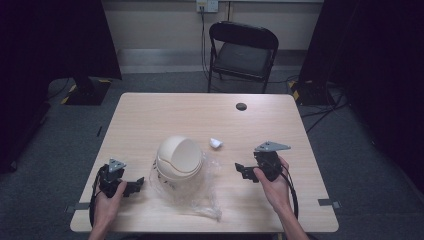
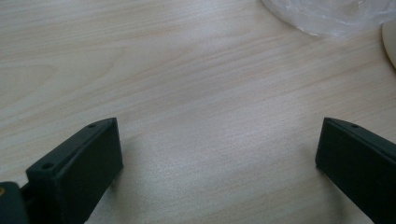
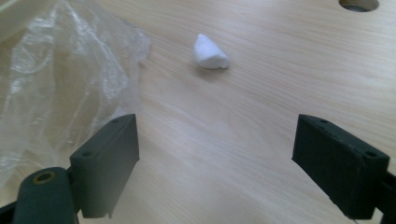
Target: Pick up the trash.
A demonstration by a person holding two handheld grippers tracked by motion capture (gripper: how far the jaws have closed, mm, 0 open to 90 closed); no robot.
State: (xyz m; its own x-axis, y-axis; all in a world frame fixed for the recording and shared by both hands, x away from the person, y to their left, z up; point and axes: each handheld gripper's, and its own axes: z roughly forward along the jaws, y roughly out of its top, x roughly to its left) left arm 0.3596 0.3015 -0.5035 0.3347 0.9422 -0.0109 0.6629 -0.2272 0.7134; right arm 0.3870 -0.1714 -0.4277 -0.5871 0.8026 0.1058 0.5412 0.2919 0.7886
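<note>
Right gripper view puts the white wad (image 3: 210, 52) ahead and slightly left of my right gripper (image 3: 215, 154), nearer than my left gripper (image 2: 219, 158), both jaws wide and empty.

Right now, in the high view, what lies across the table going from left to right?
Left claw → cream domed container on the clear plastic bag → small white wad → right claw.

No readable text, labels, brands, numbers or signs anywhere.
</note>
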